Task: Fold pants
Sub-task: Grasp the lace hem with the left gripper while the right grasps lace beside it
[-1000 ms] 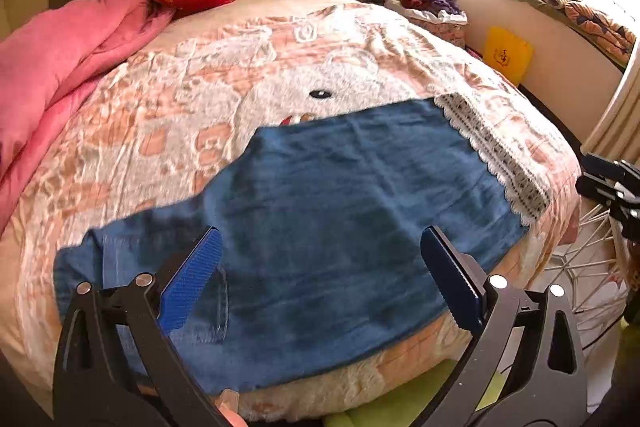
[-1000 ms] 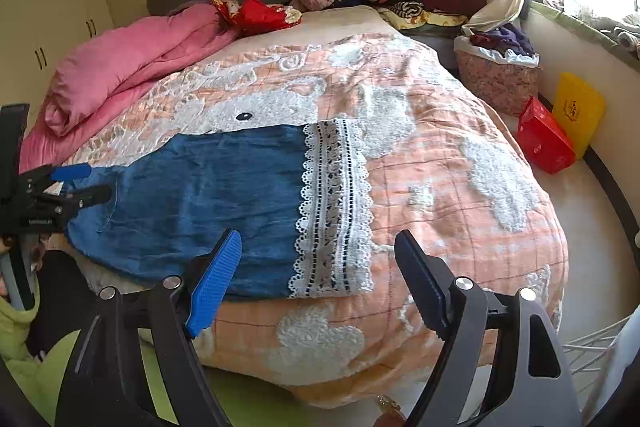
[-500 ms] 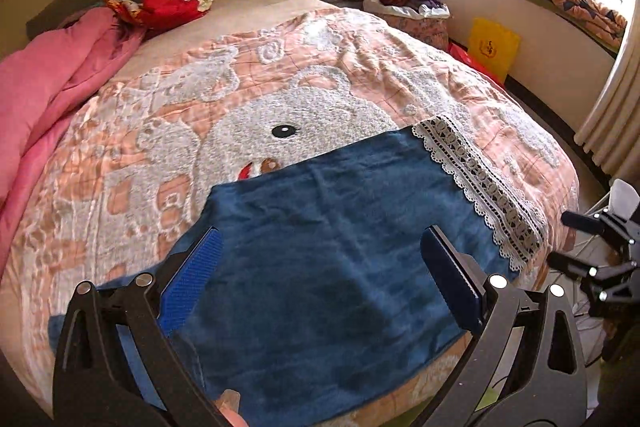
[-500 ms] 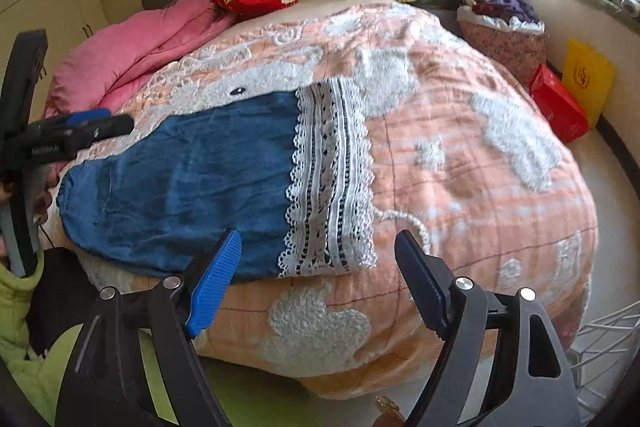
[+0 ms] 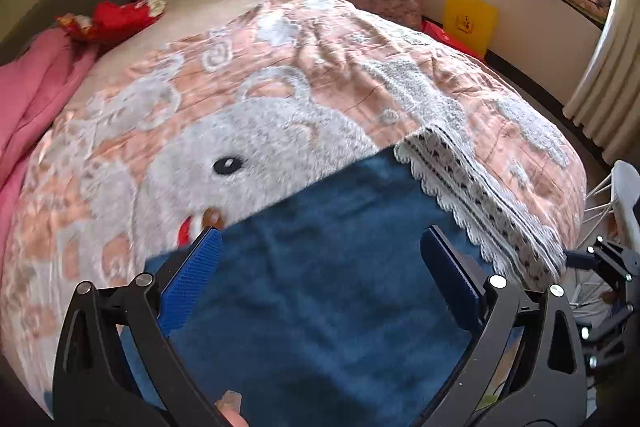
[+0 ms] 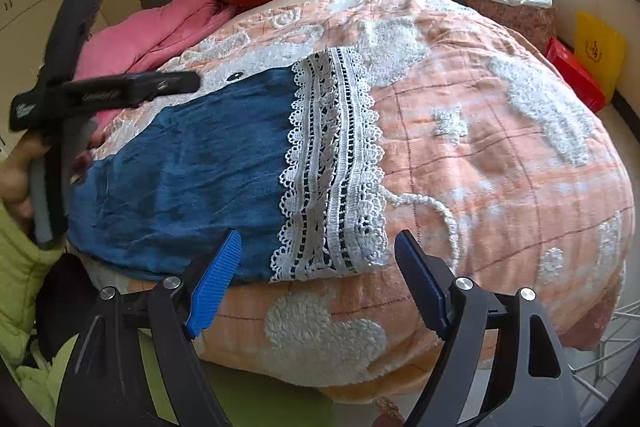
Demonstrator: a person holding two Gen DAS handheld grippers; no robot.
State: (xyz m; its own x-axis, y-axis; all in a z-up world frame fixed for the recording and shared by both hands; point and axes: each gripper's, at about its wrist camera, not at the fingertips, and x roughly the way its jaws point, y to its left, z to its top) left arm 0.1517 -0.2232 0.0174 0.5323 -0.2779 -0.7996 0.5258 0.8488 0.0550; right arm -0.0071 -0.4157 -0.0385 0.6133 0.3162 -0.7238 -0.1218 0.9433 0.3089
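Bedding comes first: a peach quilted blanket (image 6: pixel 480 155) with fluffy white patches is mounding over the bed. Blue denim pants (image 6: pixel 192 179), flat with a white lace hem (image 6: pixel 336 163), are lying at its 8 o'clock edge. Left gripper (image 5: pixel 320 267) is hovering spread wide over the denim; right gripper (image 6: pixel 320 279) is gaping, empty, at the hem's 6 o'clock.

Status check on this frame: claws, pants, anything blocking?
Left claw open, above the pants' blue denim. Right claw open at the lace hem, holding nothing. Pants flat on the blanket. Nothing on top of them.
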